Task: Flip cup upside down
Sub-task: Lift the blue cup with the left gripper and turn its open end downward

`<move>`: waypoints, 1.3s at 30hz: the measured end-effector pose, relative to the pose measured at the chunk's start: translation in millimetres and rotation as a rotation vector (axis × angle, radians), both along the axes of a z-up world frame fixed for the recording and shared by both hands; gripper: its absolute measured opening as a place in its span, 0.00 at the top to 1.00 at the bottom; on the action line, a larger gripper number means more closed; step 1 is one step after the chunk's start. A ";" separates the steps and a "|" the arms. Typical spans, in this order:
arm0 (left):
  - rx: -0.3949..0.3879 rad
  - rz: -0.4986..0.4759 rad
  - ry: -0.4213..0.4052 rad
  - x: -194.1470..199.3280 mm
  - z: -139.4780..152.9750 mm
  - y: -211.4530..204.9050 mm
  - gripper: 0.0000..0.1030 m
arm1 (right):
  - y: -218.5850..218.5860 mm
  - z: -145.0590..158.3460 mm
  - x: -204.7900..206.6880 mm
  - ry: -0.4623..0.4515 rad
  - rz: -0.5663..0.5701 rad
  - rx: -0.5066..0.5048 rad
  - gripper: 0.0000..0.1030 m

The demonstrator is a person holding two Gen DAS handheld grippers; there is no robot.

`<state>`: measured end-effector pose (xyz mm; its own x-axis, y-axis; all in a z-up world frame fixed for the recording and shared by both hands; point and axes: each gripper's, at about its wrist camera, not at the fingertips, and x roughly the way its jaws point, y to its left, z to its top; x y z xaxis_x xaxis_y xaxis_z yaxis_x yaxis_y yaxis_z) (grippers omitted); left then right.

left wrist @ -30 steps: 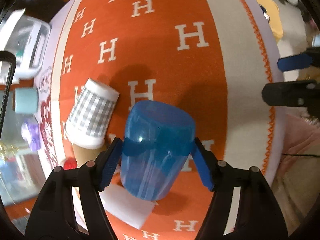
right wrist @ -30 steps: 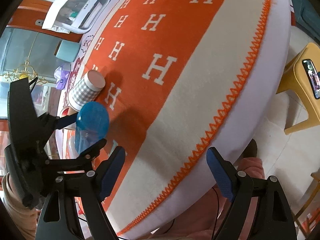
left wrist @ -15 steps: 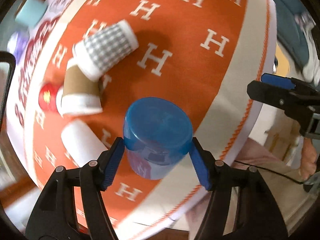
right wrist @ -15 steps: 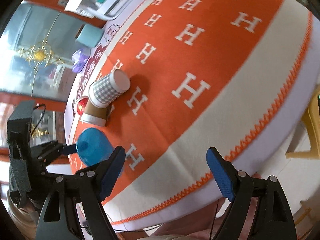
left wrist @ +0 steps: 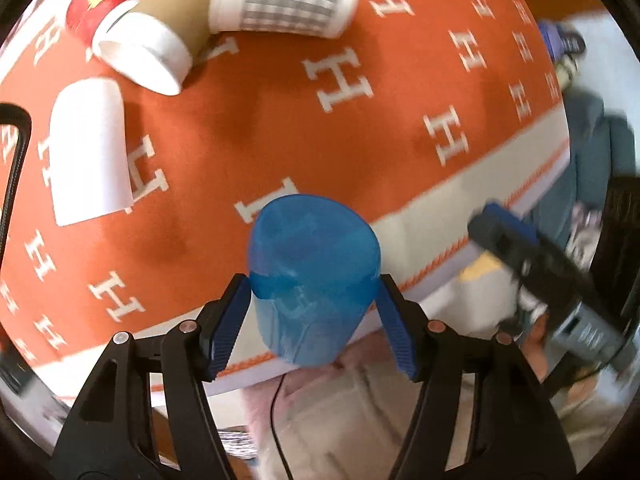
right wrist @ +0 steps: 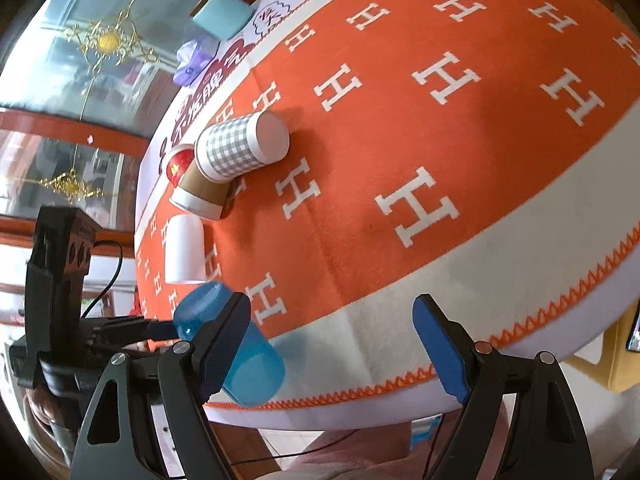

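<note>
Care is counting now: left gripper (left wrist: 314, 308) is clamping the blue cup (left wrist: 314, 276) above the table (left wrist: 432, 216) edge; right gripper (right wrist: 332, 344) is gaping, empty. Lower it squarely, rim flat.

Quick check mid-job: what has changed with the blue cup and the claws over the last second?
The left claw has carried the translucent blue plastic cup from beside the paper cups toward the near edge of the orange H-patterned cloth, tilting it; it is still clamped on it. The right claw stayed open and empty. The grey checked paper cup and plain white paper cup lie unmoved.
</note>
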<state>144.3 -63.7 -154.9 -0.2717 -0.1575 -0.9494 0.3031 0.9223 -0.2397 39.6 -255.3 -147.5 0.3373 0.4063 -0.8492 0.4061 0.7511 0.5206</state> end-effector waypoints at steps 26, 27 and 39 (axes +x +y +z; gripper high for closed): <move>-0.131 0.301 -0.045 17.4 -19.8 47.8 0.30 | 34.3 -16.8 28.2 0.047 0.179 0.021 0.17; -0.134 0.300 -0.051 16.0 -18.1 46.8 0.30 | 36.3 -15.7 29.1 0.044 0.184 0.023 0.17; -0.145 0.237 -0.146 -4.3 1.4 68.1 0.44 | 51.2 -8.9 30.7 0.036 0.219 -0.002 0.17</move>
<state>140.0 4.4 -153.5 -0.0734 -0.3372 -0.9386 0.1244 0.9306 -0.3441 70.3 -204.1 -156.4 0.2110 0.4649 -0.8598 0.2516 0.8242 0.5074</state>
